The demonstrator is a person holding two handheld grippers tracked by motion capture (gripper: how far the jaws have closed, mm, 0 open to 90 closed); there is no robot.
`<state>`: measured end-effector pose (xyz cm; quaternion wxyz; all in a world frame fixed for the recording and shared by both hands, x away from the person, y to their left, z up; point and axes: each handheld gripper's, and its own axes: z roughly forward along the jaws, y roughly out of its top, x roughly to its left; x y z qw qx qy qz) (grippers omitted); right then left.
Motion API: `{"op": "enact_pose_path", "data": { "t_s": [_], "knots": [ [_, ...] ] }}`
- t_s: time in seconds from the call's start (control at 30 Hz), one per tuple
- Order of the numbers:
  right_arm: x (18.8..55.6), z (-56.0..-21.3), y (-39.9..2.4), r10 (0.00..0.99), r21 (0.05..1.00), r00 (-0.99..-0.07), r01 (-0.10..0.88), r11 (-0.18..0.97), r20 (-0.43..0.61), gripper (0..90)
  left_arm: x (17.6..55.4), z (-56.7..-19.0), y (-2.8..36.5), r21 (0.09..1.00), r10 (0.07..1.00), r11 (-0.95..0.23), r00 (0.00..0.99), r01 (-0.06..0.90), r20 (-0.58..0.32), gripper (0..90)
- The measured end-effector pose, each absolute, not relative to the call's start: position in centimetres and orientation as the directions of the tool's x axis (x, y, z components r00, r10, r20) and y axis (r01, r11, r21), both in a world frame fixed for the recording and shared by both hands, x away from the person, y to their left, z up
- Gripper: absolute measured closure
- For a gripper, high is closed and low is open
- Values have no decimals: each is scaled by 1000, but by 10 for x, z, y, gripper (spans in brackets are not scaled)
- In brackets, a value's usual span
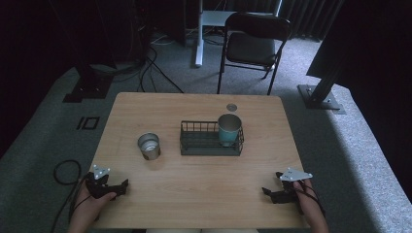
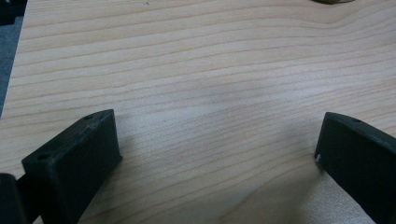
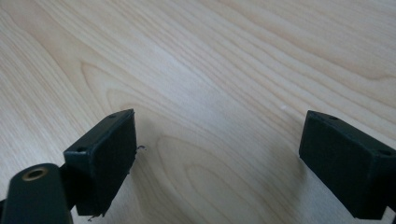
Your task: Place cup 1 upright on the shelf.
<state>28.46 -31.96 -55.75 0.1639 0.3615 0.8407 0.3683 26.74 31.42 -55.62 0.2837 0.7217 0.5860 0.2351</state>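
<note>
I'm holding both grippers low at the near edge of the counter [image 1: 194,194], one at each corner, well apart from everything on it

Left gripper [image 1: 119,188] is sitting at the near-left corner, my left hand [image 1: 90,204] wrapping it from behind, grey plate on top. In the left gripper view its jaws are standing spread wide with bare wood grain between them, nothing pinched. Left gripper [image 2: 217,154] is pointing along the counter, counter edge and grey floor showing at the far left of that view

Right gripper [image 1: 268,192] is sitting at the near-right corner, my right hand [image 1: 308,201] gripping it, cable looping over the hand. In the right gripper view the jaws are also spread wide over bare wood, pinching nothing. Right gripper [image 3: 217,154]

Mid-counter: a black wire basket [image 1: 194,145] is sitting roughly centred, with a teal cup [image 1: 229,129] standing upright inside its right end. A metal can [image 1: 148,145] is standing upright just left of the basket, apart from it. A small round lid [image 1: 231,107] is lying flat behind the basket near the far edge

Beyond the counter a black chair [image 1: 252,46] is standing on the grey carpet
</note>
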Motion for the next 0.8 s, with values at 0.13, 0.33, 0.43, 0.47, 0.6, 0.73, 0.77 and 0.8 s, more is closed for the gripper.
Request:
{"op": "enact_pose_path", "data": {
  "t_s": [0.13,0.33,0.43,0.47,0.6,0.73,0.77,0.8],
  "knots": [
    [285,-558,-320,726,726,-687,496,476,-6,110,267,-556,314,686,979,-152,202,712,7,4],
    [284,-558,-320,733,724,-680,506,469,0,110,267,-556,314,686,979,-152,203,712,7,4],
    [281,-558,-321,706,724,-708,488,488,0,110,267,-556,314,685,979,-152,202,712,7,4],
    [281,-558,-321,704,723,-710,487,489,2,110,267,-556,314,686,979,-152,203,712,7,4],
    [283,-558,-322,733,724,-680,507,467,3,110,267,-556,314,685,979,-152,203,712,7,4],
    [283,-558,-322,736,723,-677,510,466,4,110,267,-556,314,686,979,-152,203,712,7,4],
    [283,-558,-322,736,723,-677,510,466,4,110,267,-556,314,686,979,-152,203,712,7,4],
    [283,-558,-322,736,723,-677,509,466,3,110,267,-556,314,685,979,-152,203,712,7,4]
  ]
}}
